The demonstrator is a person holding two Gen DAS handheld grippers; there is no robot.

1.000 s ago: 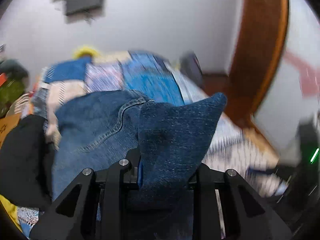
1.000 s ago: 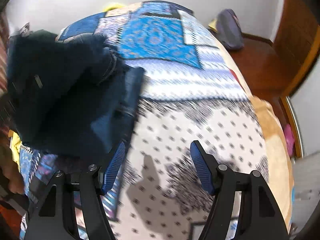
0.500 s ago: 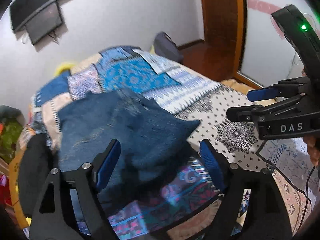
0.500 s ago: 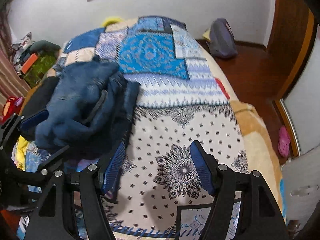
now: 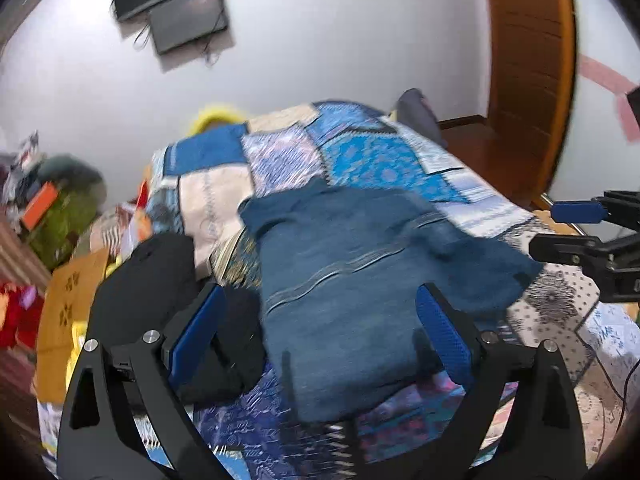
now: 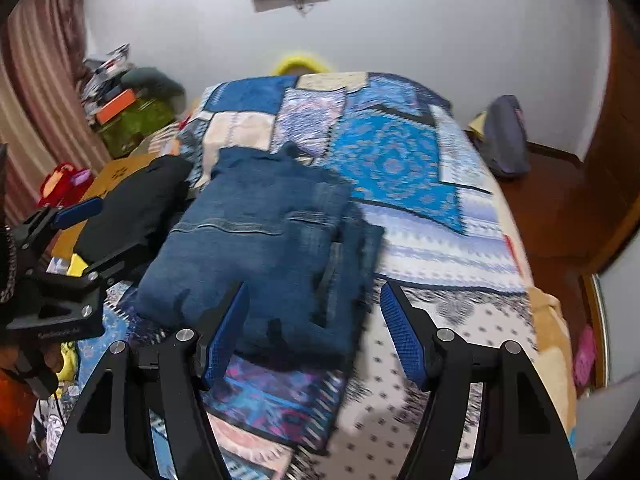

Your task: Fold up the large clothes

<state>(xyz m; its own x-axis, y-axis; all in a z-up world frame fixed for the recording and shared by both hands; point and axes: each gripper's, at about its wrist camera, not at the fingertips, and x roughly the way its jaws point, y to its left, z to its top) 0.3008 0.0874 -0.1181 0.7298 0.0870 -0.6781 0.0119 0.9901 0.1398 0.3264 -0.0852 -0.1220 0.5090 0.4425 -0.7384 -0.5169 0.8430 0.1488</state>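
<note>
Folded blue jeans (image 5: pixel 360 280) lie flat on the patchwork bedspread (image 5: pixel 380 160), also in the right wrist view (image 6: pixel 260 248). My left gripper (image 5: pixel 320 332) is open and empty, held just above the near edge of the jeans. My right gripper (image 6: pixel 314 328) is open and empty, over the near right part of the jeans. The right gripper also shows at the right edge of the left wrist view (image 5: pixel 580 232). The left gripper shows at the left edge of the right wrist view (image 6: pixel 76 232).
A folded black garment (image 5: pixel 152 280) lies left of the jeans, also in the right wrist view (image 6: pixel 136 208). A brown cardboard box (image 5: pixel 68 304) and cluttered items stand further left. A grey bag (image 6: pixel 506 140) sits on the wooden floor at the right. A wooden door (image 5: pixel 528 60) stands beyond.
One second ago my left gripper was shut on the jeans. It opened, let them drop onto the bed and pulled back. The jeans now lie flat and folded.
</note>
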